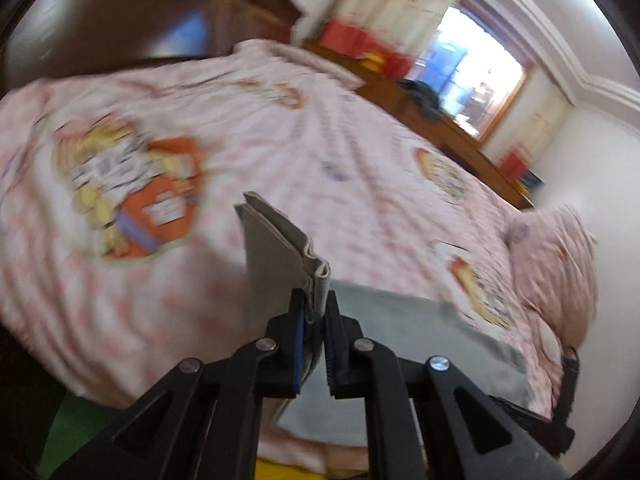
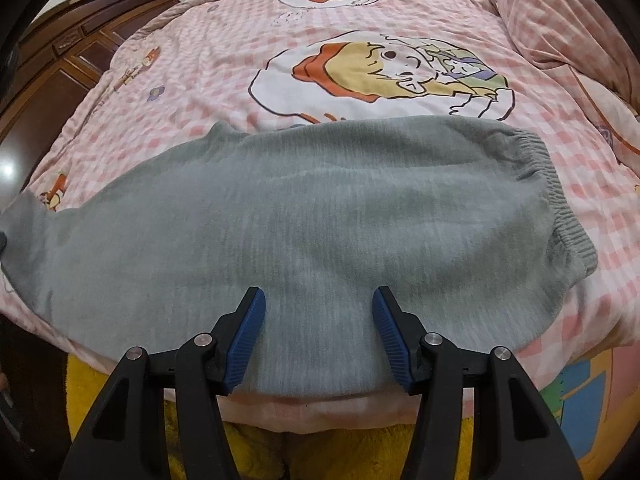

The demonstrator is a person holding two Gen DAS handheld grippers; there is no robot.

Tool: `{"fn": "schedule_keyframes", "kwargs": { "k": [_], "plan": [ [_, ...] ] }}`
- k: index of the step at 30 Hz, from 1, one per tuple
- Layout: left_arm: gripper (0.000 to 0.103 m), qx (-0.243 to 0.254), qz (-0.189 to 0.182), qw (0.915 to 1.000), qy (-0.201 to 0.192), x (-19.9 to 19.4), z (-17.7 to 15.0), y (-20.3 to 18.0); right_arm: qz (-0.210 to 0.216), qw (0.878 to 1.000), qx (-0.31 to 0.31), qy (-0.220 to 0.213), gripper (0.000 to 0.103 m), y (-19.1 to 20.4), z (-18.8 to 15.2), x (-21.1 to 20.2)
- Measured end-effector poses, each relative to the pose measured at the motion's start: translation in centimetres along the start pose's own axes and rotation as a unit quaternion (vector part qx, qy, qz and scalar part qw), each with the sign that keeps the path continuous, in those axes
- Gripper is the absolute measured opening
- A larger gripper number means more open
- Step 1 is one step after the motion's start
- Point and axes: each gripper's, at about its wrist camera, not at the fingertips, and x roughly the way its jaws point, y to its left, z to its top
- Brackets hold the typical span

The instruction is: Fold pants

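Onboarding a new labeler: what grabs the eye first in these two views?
The grey pants dominate, spread sideways across the pink checked cartoon bedspread, elastic waistband at the right. The left gripper is clamped on a lifted hem end of them, while the right gripper hangs open over their near edge. A bright window glows at the back of the left view.

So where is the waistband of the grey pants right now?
In the right wrist view the elastic waistband lies at the right end of the grey pants, flat on the pink checked bedspread, below the pillow.
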Motion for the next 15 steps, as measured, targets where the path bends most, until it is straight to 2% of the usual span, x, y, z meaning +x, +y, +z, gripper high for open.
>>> {"fn": "schedule_keyframes", "kwargs": {
  "k": [3, 8, 15],
  "plan": [
    [0.008, 0.037, -0.038, 0.9985, 0.017, 0.9, -0.1, -4.0, 0.006, 1.0, 0.008, -0.009, 0.057, -0.5, 0.0, -0.8],
    [0.008, 0.088, -0.087, 0.9903, 0.063, 3.8, -2.3, -9.9, 0.012, 1.0, 0.018, -0.02, 0.057, -1.6, -0.3, -1.9],
    [0.008, 0.129, -0.114, 0.9725, 0.157, 9.1, -7.3, -14.6, 0.024, 0.999, 0.041, -0.002, 0.057, -2.8, -0.4, -1.2]
  ]
}}
